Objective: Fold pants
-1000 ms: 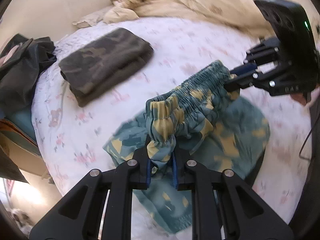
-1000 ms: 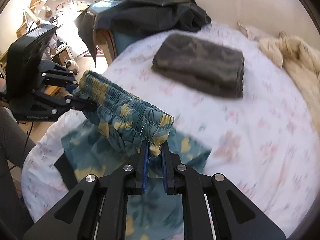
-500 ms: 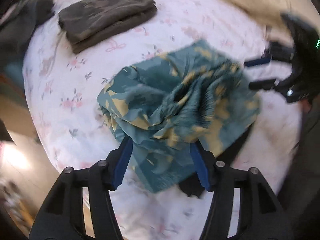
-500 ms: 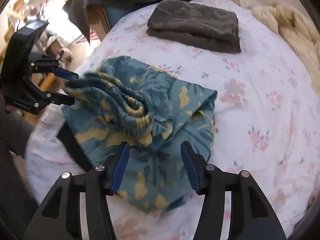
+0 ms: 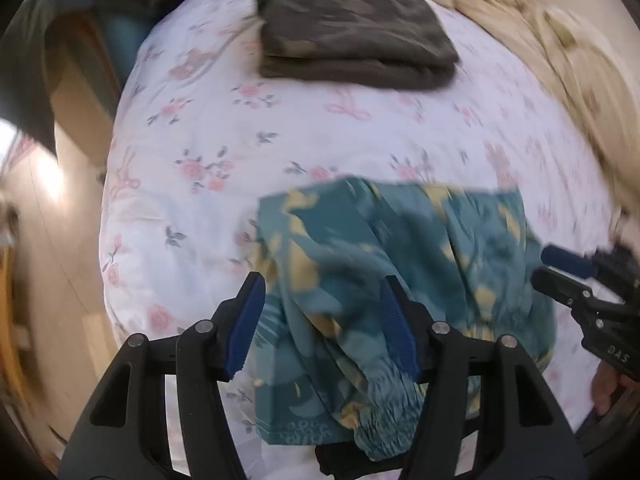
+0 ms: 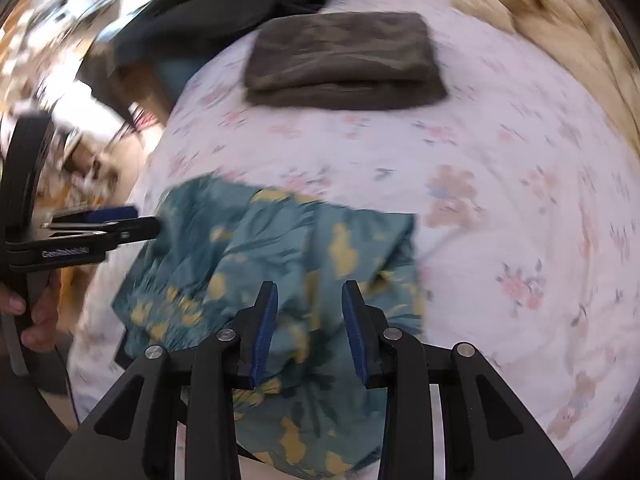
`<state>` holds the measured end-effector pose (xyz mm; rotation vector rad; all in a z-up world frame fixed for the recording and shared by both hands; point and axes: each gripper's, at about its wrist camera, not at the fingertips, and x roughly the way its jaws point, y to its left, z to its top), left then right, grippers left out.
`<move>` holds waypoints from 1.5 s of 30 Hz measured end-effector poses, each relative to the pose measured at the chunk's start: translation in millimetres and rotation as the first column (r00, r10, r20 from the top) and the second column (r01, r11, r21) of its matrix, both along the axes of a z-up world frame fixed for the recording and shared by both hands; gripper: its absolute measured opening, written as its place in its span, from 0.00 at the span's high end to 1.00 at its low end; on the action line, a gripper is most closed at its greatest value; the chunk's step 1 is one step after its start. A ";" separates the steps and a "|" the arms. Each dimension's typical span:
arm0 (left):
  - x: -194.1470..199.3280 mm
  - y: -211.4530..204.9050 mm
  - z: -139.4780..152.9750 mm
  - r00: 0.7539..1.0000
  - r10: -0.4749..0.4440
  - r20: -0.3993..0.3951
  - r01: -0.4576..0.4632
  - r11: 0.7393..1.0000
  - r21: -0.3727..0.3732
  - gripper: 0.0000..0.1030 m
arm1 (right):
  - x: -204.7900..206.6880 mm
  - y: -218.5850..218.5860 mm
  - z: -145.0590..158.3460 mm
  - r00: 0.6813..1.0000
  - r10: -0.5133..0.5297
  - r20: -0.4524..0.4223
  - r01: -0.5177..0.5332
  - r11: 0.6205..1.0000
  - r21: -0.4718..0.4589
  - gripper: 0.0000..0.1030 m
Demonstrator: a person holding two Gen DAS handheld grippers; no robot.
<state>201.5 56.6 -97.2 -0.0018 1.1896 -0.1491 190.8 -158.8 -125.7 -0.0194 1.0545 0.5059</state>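
Pants [image 5: 404, 264]: teal with yellow pattern, lying loosely folded on the bed [image 5: 224, 128], directly ahead of and beneath both grippers; elastic waistband bunched at the near edge.

Left gripper [image 5: 322, 328]: jaws spread wide, holding nothing, poised over the pants' left portion; blue pads [image 5: 244, 328] visible.

Right gripper [image 6: 308, 328]: jaws parted, holding nothing, poised over the pants' right portion.

Folded dark garment [image 6: 344, 60]: camouflage-toned, flat on the bed, well beyond both grippers, apart from the pants.

Cream blanket [image 5: 560, 52]: rumpled, far right of the left gripper.

Dark clothing pile [image 6: 224, 12]: off the bed's far left edge, blurred.
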 end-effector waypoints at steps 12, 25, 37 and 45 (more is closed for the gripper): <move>-32.0 -22.9 -32.0 0.982 -0.135 -0.136 0.149 0.984 0.096 0.39 | -35.1 11.6 -30.4 0.985 0.073 -0.155 -0.086 0.993 -0.082 0.65; 16.0 58.9 0.1 0.982 0.189 -0.022 -0.190 0.976 -0.110 0.31 | 15.9 -77.5 2.2 0.955 -0.240 -0.174 0.276 0.935 0.223 0.47; 57.9 48.7 -39.6 0.977 0.183 -0.113 -0.205 0.953 -0.222 0.42 | 69.3 -83.4 -28.4 0.931 -0.233 -0.280 0.310 0.910 0.275 0.59; 53.5 35.7 -35.4 0.988 0.112 -0.104 -0.132 0.967 -0.216 0.96 | 74.3 -59.1 -36.8 0.949 -0.196 -0.246 0.251 0.944 0.215 0.98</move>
